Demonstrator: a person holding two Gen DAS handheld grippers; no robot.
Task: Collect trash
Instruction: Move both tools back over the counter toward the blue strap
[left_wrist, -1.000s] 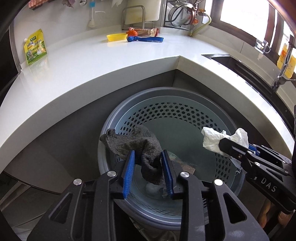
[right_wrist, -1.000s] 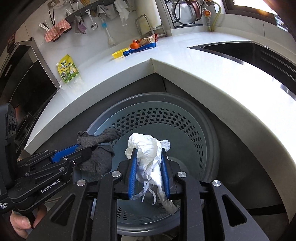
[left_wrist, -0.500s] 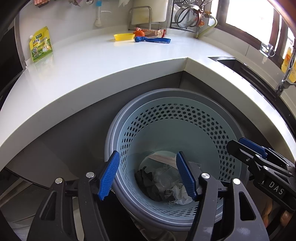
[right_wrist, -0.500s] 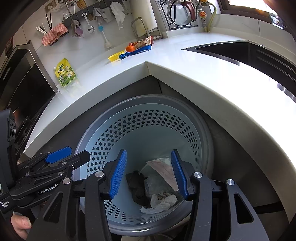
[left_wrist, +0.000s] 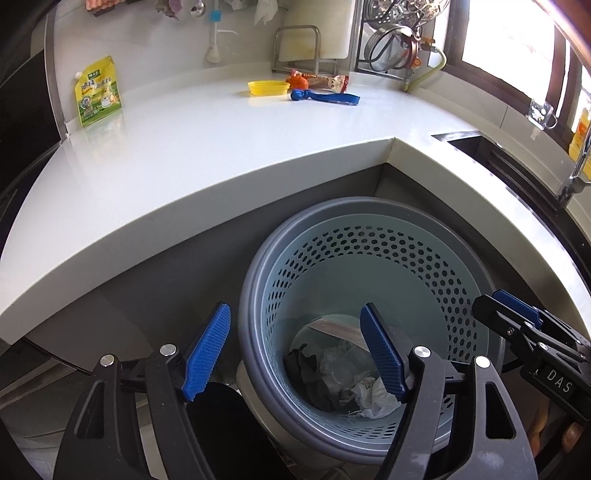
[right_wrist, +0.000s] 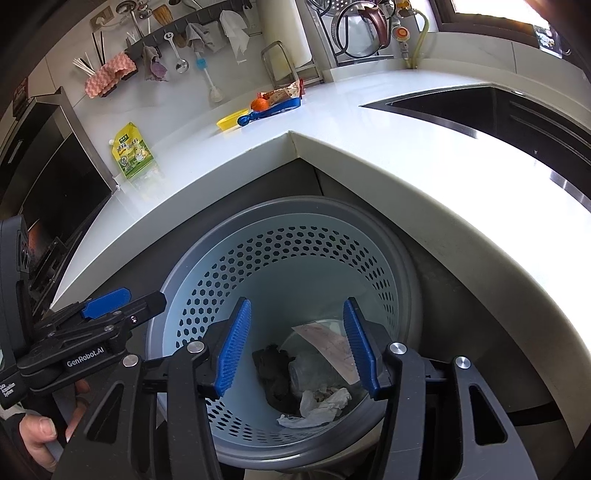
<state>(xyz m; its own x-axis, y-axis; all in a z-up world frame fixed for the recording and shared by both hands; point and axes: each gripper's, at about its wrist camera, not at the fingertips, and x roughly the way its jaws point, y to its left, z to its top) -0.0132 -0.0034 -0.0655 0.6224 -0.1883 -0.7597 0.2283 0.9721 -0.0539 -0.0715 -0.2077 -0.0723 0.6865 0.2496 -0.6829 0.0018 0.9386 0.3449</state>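
Now both claws, the left claw (left_wrist: 295, 354) and right claw (right_wrist: 297, 347), have just been opening and stand spread and empty above the bin (left_wrist: 369, 236), with the dark rag (right_wrist: 275, 380) and white tissue (right_wrist: 319, 406) dropped inside, so this load is binned

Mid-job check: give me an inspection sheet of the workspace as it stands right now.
Surface: white corner countertop, mostly bare near its front edge.
Job's things: perforated bin on the floor below the counter corner; dark cloth, white crumpled tissue and a paper slip lie at its bottom.
Clutter: green pouch, yellow dish, blue scoop, snack wrapper at the back of the counter.
Grippers: left gripper and right gripper both open and empty over the bin; their jaws have just been opening.
Cables: nothing seen.
Surroundings: sink, utensil rail, window.
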